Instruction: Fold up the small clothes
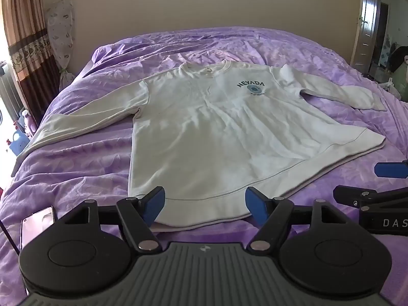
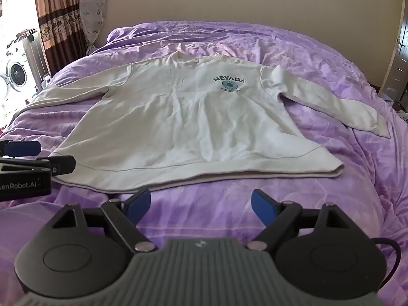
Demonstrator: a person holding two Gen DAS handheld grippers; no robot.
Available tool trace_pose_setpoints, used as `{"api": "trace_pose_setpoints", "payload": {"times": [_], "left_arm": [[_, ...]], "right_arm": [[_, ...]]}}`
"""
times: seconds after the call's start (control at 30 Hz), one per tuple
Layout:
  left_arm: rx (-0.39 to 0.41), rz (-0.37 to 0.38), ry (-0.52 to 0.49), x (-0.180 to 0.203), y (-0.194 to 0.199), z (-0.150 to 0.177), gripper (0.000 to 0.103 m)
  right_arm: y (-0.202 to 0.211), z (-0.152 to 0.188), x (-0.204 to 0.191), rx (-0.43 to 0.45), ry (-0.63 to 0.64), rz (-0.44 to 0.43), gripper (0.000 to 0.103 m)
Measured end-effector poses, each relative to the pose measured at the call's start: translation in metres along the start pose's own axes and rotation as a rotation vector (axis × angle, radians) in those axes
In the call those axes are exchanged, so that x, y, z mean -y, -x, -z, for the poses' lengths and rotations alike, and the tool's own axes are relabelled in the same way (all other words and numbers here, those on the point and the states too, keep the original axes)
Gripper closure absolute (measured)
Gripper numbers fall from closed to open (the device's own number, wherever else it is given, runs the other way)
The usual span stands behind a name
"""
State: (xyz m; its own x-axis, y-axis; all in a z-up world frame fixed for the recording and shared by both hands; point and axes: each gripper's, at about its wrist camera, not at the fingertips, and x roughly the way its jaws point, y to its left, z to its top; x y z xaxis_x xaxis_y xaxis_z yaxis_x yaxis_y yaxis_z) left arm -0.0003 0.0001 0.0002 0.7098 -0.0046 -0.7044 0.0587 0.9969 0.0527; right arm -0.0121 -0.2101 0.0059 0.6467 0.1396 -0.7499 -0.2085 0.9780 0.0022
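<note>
Sweatshirt [image 1: 204, 127] flat on purple bedspread [image 1: 76, 168] (sleeves spread); both grippers' jaws apart, empty.

Home bedroom. A bed with a rumpled purple cover [image 2: 255, 204] fills the room; left of the bed hang brown patterned curtains [image 2: 58, 17] and beyond them stands a front-loading washing machine [image 2: 15, 74] (sunlit). Right of the bed, a door [image 1: 367, 23].

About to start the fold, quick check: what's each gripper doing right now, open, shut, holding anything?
Left gripper: open, empty, over the sweatshirt hem.
Right gripper: open, empty, over the purple bedspread.
</note>
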Motion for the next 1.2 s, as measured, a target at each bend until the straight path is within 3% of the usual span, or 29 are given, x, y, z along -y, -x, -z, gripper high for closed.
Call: {"api": "trace_pose_setpoints", "payload": {"times": [1.2], "left_arm": [[-0.017, -0.001, 0.000, -0.0003, -0.0008, -0.0006, 0.018]], "right_arm": [[-0.0031, 0.0048, 0.0005, -0.012, -0.001, 0.000, 0.021]]}}
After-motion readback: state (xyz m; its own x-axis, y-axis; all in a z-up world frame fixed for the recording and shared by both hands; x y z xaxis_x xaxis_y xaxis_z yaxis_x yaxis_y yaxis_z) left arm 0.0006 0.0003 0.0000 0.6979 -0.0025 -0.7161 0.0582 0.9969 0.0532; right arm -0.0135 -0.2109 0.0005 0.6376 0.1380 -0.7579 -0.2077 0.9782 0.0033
